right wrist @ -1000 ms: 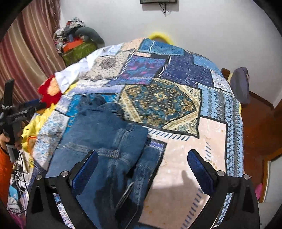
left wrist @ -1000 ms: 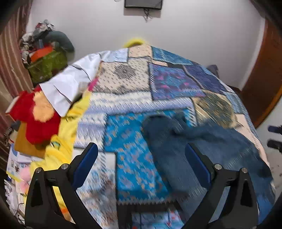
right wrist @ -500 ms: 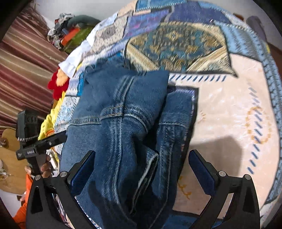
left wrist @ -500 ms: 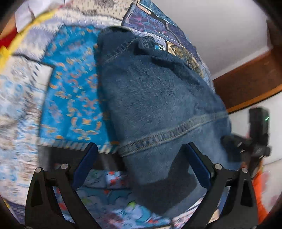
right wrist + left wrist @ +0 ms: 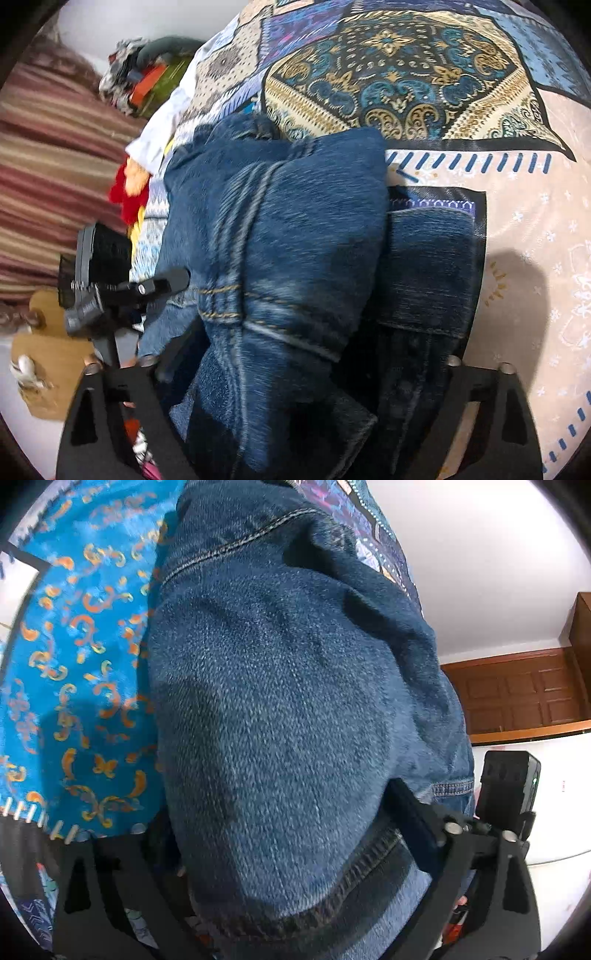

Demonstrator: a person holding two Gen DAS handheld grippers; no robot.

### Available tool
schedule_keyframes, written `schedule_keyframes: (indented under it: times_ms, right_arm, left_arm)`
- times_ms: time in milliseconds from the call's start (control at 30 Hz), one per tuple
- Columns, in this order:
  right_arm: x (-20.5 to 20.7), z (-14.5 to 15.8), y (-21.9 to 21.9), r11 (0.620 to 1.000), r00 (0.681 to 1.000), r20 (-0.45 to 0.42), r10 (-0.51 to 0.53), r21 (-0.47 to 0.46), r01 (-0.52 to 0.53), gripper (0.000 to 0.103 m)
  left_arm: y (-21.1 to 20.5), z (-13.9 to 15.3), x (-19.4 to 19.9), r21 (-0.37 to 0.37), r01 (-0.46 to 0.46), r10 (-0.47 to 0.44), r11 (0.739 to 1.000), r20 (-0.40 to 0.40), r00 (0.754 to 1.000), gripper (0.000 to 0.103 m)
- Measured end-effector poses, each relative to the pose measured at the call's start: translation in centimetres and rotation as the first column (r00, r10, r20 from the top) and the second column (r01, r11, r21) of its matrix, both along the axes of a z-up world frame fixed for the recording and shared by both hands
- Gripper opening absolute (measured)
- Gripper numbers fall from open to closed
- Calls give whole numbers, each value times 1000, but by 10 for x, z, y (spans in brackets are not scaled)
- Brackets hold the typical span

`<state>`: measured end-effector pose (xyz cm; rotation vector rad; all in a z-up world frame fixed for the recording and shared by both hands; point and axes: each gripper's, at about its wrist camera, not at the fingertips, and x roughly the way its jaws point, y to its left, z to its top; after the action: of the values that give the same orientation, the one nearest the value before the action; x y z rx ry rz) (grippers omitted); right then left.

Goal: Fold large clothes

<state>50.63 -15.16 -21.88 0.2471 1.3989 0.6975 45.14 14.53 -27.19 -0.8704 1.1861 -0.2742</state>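
While the jeans (image 5: 280, 709) lie bunched on the bedspread (image 5: 524, 229), both the left gripper (image 5: 288, 853) and right gripper (image 5: 306, 373) are spread wide around the denim.

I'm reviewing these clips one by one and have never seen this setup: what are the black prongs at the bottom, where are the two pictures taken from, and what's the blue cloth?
No robot here: a person carries one hand-held gripper in each hand, and a fisheye camera on each looks forward along its two black fingers. Those are the prongs.

In the left wrist view, the left hand-held gripper has its fingers spread either side of a hemmed edge of the dark blue denim jeans. The right wrist view shows the right hand-held gripper likewise open around the same jeans, which lie partly folded on the colourful patchwork bedspread. Each gripper also shows at the side of the other's picture.

Neither looks clamped yet; the fingertips are hidden by the cloth.
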Motion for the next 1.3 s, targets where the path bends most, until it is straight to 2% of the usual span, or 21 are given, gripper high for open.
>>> schedule_keyframes:
  times_ms: [33, 67, 133, 167, 233, 300, 567, 800, 867, 967, 1033, 1133, 1200, 1300]
  right_arm:
    - [-1, 0, 0, 1000, 1000, -8, -4, 13, 4, 75]
    - [-1, 1, -1, 1000, 1000, -13, -4, 21, 4, 67]
    - [-8, 8, 3, 1000, 1000, 12, 5, 14, -5, 61]
    - [-10, 12, 5, 1000, 999, 32, 18, 1, -18, 55]
    - [-19, 27, 14, 999, 996, 75, 48, -29, -46, 48]
    - [-25, 41, 20, 998, 993, 95, 67, -24, -65, 39]
    - [-45, 110, 33, 998, 978, 206, 40, 42, -49, 38]
    - [-67, 177, 54, 993, 948, 319, 22, 106, -59, 38]
    - [-72, 187, 64, 991, 943, 332, 21, 119, -64, 38]
    - [-78, 190, 78, 990, 941, 336, 27, 123, -72, 38]
    - [-82, 181, 89, 990, 942, 335, 25, 119, -69, 38]
    - [-88, 155, 105, 992, 950, 311, 30, 108, -67, 38]
    - [-86, 127, 118, 993, 966, 257, 39, 96, -66, 38]
    - [-79, 85, 140, 994, 982, 176, 71, 66, -84, 38]
  left_arm:
    - [-2, 4, -2, 8, -1, 1, 1000, 8, 1000, 85]
    - [-3, 10, -6, 18, 0, 0, 1000, 18, 1000, 78]
    - [-7, 27, -13, 63, 12, -15, 998, 50, 999, 72]
    - [-10, 35, -15, 99, 21, -28, 995, 64, 998, 70]
    - [-17, 56, -21, 181, 37, -56, 983, 102, 993, 67]
    - [-21, 80, -27, 225, 36, -70, 974, 141, 988, 64]
    - [-18, 175, -57, 310, 5, -98, 951, 285, 954, 60]
    - [20, 255, -93, 344, -41, -104, 938, 390, 915, 60]
    - [31, 259, -101, 342, -46, -99, 938, 393, 914, 60]
    - [50, 262, -94, 337, -51, -86, 940, 378, 922, 60]
    - [59, 249, -101, 335, -52, -78, 941, 362, 929, 60]
    - [71, 219, -103, 344, -50, -68, 938, 321, 945, 60]
    - [82, 197, -101, 349, -44, -61, 936, 283, 957, 60]
    - [102, 148, -99, 324, -35, -30, 945, 194, 981, 60]
